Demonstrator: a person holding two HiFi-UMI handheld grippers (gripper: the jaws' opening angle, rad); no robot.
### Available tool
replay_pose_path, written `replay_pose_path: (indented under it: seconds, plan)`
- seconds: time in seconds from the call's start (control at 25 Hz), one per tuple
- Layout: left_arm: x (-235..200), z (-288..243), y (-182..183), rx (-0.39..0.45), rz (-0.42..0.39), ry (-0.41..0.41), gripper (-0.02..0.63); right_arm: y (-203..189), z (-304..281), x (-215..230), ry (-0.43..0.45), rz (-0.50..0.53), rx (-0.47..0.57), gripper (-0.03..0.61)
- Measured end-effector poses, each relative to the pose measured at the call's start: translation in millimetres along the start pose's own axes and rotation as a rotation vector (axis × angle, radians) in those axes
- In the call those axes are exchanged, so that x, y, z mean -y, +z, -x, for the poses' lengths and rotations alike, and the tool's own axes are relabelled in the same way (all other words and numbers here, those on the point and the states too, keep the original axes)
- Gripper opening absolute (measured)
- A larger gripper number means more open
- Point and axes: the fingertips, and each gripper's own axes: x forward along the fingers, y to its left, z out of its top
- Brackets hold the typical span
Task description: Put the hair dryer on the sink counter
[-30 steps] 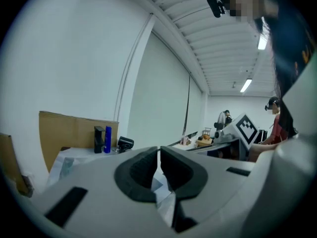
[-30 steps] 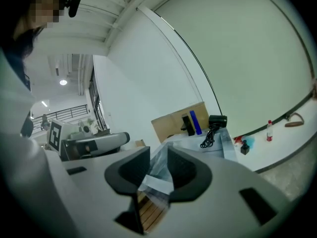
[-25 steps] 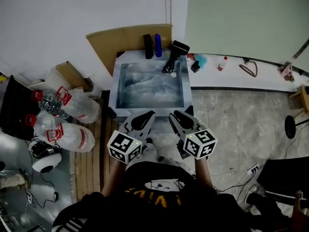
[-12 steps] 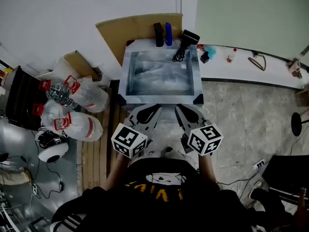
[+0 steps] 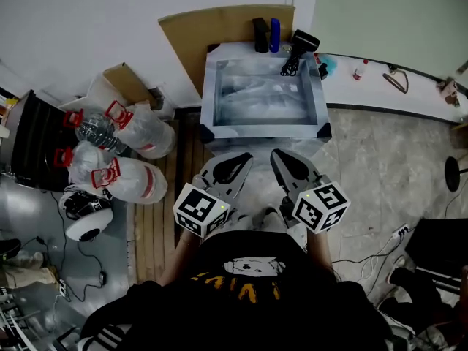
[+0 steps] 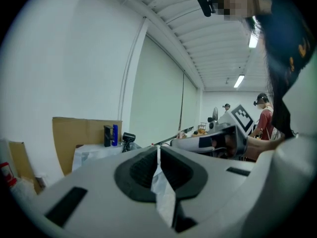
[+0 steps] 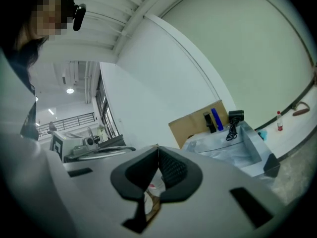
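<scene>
Black plastic hair dryer (image 5: 303, 42): short barrel and handle, matte. It lies at the far right corner of the sink counter (image 5: 263, 129), on its back rim. Its coiled black cord (image 5: 289, 67) hangs just inside the basin.

Sink counter: pale grey, square and box-shaped, with dark corner caps. The basin is lined with crinkled clear film.

Left gripper (image 5: 238, 164): grey moulded shell with black ribbed pads. It is held low in front of the person's torso and points toward the counter's near edge, well short of the hair dryer. The jaws are clenched tip to tip with nothing between them. A cube with square markers (image 5: 199, 210) sits at its rear.

Right gripper (image 5: 284, 161): same build, held level with the left one and just beside it, angled slightly outward. The jaws are pressed together and empty.

Surroundings:
- A black bottle (image 5: 260, 34) and a blue bottle (image 5: 275, 34) stand upright side by side on the back rim, left of the hair dryer.
- A brown cardboard sheet (image 5: 212, 31) leans on the white wall behind the counter.
- Clear water jugs (image 5: 128, 156) with red-and-white labels lie on their sides on the floor to the left, beside wooden slats (image 5: 157, 218).
- A white ledge (image 5: 409, 97) runs off to the right and carries small items too small to identify.
- Only open floor lies between the grippers and the counter.
</scene>
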Motion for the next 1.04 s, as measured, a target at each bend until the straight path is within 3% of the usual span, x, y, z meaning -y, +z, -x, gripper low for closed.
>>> replay_pose_path:
  seconds: [0.44,1.04]
  plan:
    - [-8.5,54.8,-27.0,0.011,0.009,-0.041,0.011,-40.4,-11.9,-50.5,-0.058,0.045,-0.030,0.005]
    - [1.5,77.3,-41.2,0.063,0.017,-0.095,0.011,-43.1,26.6,-28.8,-0.233,0.079,0.013,0.005]
